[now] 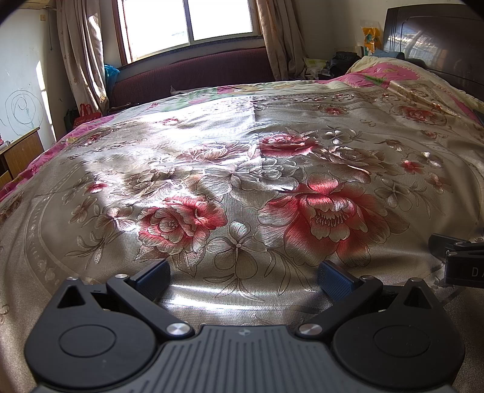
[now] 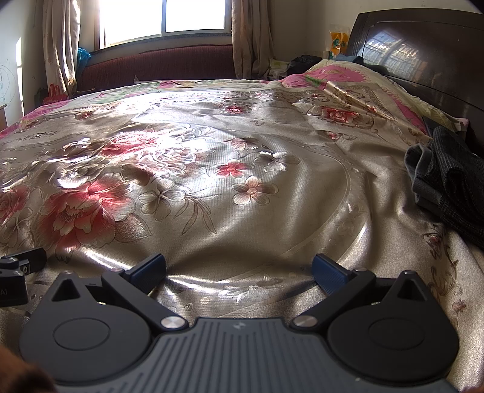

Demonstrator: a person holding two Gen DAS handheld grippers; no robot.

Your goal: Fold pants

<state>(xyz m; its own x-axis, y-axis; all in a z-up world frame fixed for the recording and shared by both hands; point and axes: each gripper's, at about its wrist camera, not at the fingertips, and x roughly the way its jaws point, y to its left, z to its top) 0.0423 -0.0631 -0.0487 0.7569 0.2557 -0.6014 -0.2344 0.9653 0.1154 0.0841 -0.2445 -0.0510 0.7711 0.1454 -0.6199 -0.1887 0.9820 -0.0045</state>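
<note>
Dark grey pants [image 2: 450, 181] lie crumpled on the bed at the far right of the right wrist view, partly cut off by the frame edge. They do not show in the left wrist view. My right gripper [image 2: 239, 272] is open and empty, low over the bedspread, well left of the pants. My left gripper [image 1: 243, 278] is open and empty, low over the bedspread. Each gripper shows at the edge of the other's view: the right one [image 1: 459, 257] and the left one [image 2: 21, 269].
A shiny floral bedspread [image 1: 242, 181] covers the bed. A dark wooden headboard [image 2: 423, 60] stands at the right. A maroon sofa [image 1: 193, 72] and a curtained window [image 1: 187, 21] are beyond the bed. A wooden desk [image 1: 21, 151] is at the left.
</note>
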